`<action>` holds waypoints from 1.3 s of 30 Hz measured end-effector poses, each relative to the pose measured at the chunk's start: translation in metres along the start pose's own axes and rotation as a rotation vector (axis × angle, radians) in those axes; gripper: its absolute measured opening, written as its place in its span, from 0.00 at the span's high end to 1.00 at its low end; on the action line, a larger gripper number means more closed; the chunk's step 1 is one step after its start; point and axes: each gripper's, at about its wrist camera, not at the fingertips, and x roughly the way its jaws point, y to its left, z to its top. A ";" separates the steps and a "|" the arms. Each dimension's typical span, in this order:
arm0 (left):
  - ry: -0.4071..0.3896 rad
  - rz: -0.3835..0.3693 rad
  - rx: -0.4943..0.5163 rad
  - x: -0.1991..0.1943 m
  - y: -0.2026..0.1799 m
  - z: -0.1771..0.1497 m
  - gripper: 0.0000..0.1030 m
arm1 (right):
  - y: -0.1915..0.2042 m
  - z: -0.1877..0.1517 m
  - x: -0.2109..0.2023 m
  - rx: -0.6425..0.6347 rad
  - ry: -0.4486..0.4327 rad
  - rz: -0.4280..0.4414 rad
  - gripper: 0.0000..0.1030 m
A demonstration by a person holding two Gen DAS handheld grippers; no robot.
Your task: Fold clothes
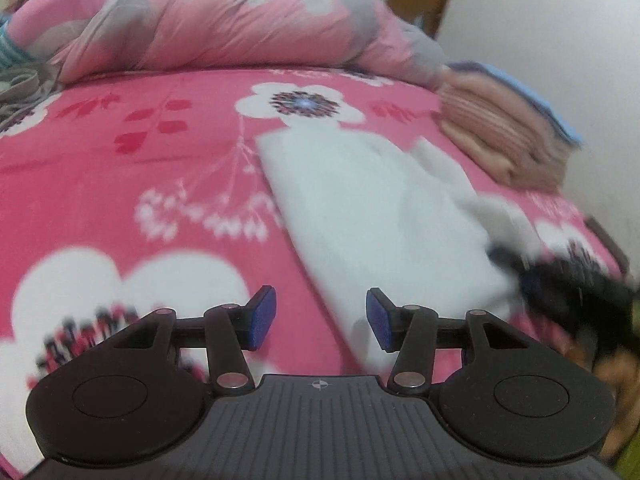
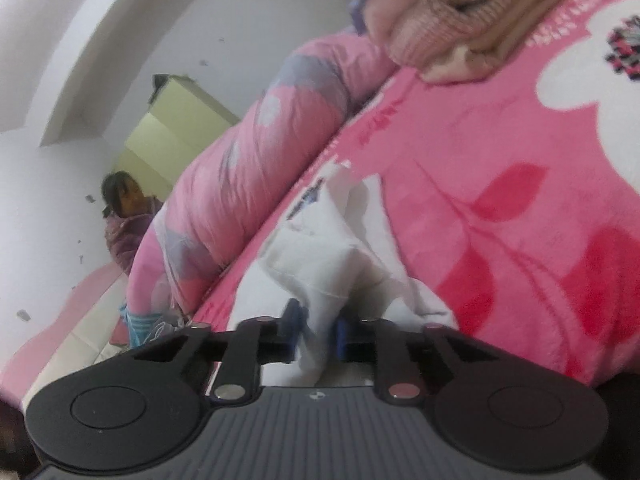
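While the right gripper (image 2: 314, 330) is pinched on the soft white garment (image 1: 376, 216), its length runs up-frame right of the left gripper's (image 1: 321, 318) spread, empty jaws.

Left gripper (image 1: 321, 318) tilts downward, jaws apart, blue pads (image 1: 262, 318) bare with nothing between them. Right gripper (image 2: 316, 330) is rolled sideways, jaws pinched tight on white cloth (image 2: 320, 248).

The bed blanket (image 1: 192, 128) looks like plush, matt fleece. The white garment (image 1: 360, 208) is soft, smooth cloth. The folded pink sweater (image 1: 500, 136) is ribbed knit. The rolled quilt (image 1: 240, 20) has a slightly shiny, creased fabric shell.
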 end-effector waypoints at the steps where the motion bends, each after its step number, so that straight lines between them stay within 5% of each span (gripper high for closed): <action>1: -0.003 0.006 0.004 0.000 -0.002 -0.008 0.47 | 0.002 0.001 -0.002 -0.002 -0.005 -0.001 0.97; 9: -0.020 -0.083 -0.165 0.001 0.023 -0.016 0.47 | 0.017 -0.009 -0.023 -0.037 -0.047 -0.062 0.97; 15: -0.044 -0.082 -0.177 -0.003 0.025 -0.007 0.47 | 0.015 -0.013 -0.021 -0.021 -0.030 -0.121 0.95; 18: -0.020 -0.027 -0.128 0.005 0.018 -0.004 0.47 | 0.014 -0.013 -0.025 -0.039 -0.018 -0.166 0.77; 23: -0.012 0.027 -0.180 0.005 0.033 -0.005 0.47 | 0.003 -0.001 -0.063 0.011 -0.018 -0.154 0.69; 30: -0.113 0.083 -0.089 0.007 0.004 0.021 0.48 | 0.049 0.026 -0.086 -0.401 -0.157 -0.180 0.77; 34: -0.135 0.081 0.013 0.022 -0.027 0.027 0.49 | 0.067 0.022 -0.054 -0.575 -0.091 -0.174 0.88; 39: -0.084 0.074 0.083 0.044 -0.036 0.016 0.51 | 0.037 0.000 -0.023 -0.633 0.053 -0.324 0.91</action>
